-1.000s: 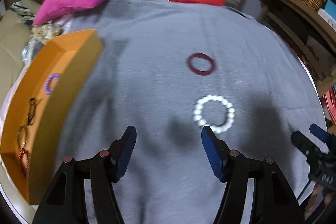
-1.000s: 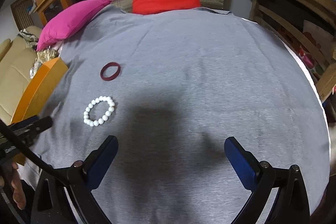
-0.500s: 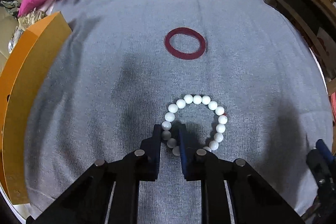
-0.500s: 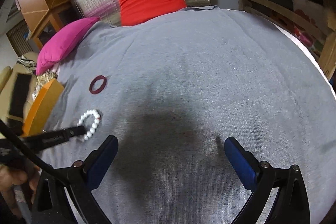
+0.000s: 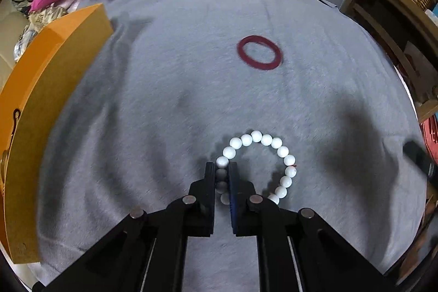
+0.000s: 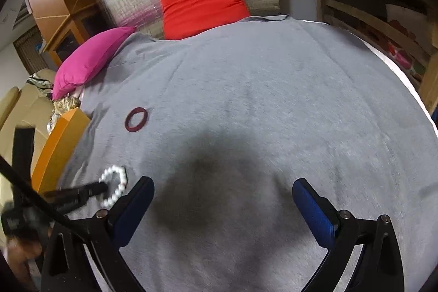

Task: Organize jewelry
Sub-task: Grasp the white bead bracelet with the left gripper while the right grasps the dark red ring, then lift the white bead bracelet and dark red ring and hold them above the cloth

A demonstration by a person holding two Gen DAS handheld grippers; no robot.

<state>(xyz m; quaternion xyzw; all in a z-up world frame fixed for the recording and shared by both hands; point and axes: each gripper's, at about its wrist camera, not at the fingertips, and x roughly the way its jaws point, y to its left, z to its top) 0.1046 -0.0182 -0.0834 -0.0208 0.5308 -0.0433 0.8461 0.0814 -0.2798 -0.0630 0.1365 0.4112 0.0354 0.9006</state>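
in the left wrist view, the left gripper (image 5: 222, 177) was clamped on the near-left stretch of the white bead bracelet (image 5: 257, 166), its fingers narrowed to a bead's width, where half a second before they had only just closed around those beads and a second before had stood wide above the grey cloth (image 5: 169, 89). the rest of the loop hung or lay forward and to the right of the tips; whether it had left the cloth could not be told. the dark red ring (image 5: 259, 53) lay apart farther up the cloth, untouched, and the orange box (image 5: 54, 67) stood along the left edge. in the right wrist view, the right gripper (image 6: 221, 199) hovered over bare cloth with its fingers spread wide and nothing between them, as in both earlier frames. at its left the bracelet showed blurred in the other tool's tip, nearer the box wall than a moment before. the grasp looked made, so carrying the bracelet to the box seemed the step in hand, with the ring yet to collect.
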